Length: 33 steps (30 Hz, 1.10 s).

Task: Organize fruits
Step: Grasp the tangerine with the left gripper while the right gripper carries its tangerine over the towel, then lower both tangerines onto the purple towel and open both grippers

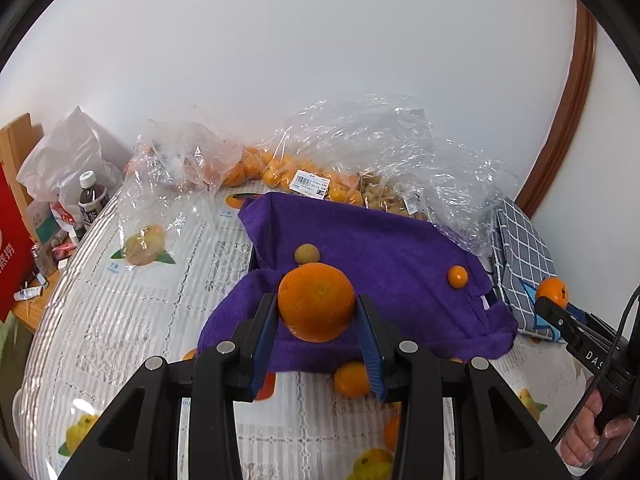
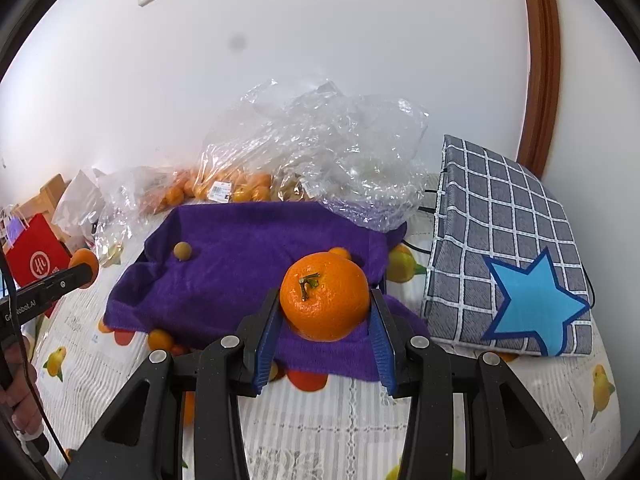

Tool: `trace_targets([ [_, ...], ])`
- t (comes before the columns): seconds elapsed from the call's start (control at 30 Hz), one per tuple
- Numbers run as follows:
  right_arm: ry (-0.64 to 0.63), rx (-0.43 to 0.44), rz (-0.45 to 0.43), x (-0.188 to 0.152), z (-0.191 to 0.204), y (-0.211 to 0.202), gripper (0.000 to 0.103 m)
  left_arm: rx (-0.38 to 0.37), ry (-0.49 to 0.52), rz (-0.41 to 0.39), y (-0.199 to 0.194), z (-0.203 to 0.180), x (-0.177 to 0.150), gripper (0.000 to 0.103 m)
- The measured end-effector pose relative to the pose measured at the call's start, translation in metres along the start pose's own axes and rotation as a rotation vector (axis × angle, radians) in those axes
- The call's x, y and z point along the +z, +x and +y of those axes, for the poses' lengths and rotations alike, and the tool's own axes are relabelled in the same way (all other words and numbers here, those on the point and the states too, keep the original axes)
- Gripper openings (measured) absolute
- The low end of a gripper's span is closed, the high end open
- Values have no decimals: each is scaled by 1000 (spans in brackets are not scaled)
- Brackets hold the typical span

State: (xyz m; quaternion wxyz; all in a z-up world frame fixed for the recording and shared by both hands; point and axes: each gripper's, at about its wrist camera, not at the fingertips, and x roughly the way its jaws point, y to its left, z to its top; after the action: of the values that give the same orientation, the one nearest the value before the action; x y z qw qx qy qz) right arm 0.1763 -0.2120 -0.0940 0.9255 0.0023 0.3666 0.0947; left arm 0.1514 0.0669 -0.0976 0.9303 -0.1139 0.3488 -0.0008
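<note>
**Hand-held grippers carrying two oranges over the purple towel**

Left hand-held gripper [image 1: 316,312] is clamping a round orange mandarin [image 1: 316,302] between its blue pads and holding it above the near edge of the rumpled purple towel [image 1: 380,248]. On that towel a small olive-brown round fruit [image 1: 307,253] and a small orange kumquat-like fruit [image 1: 457,277] are already lying well apart. Another loose small orange fruit [image 1: 352,378] is sitting on the table [image 1: 120,320] just in front of the towel. Right hand-held gripper [image 2: 325,312] is gripping a stemmed orange mandarin [image 2: 324,296] near the towel's right side. Behind, clear plastic bags of fruit [image 1: 312,184] are waiting, so the sorting is looking barely begun.
</note>
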Motion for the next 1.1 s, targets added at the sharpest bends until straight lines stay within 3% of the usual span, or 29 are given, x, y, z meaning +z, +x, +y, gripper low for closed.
trace_targets([
  [0.57, 1, 8, 27, 25, -10, 65, 42, -38, -48, 61, 81, 13, 28, 37],
  [0.8, 6, 5, 101, 13, -15, 105, 42, -26, -30, 123, 118, 17, 11, 37],
  [1.1, -13, 39, 160, 0, -9, 132, 42, -48, 13, 99, 125, 7, 6, 37],
])
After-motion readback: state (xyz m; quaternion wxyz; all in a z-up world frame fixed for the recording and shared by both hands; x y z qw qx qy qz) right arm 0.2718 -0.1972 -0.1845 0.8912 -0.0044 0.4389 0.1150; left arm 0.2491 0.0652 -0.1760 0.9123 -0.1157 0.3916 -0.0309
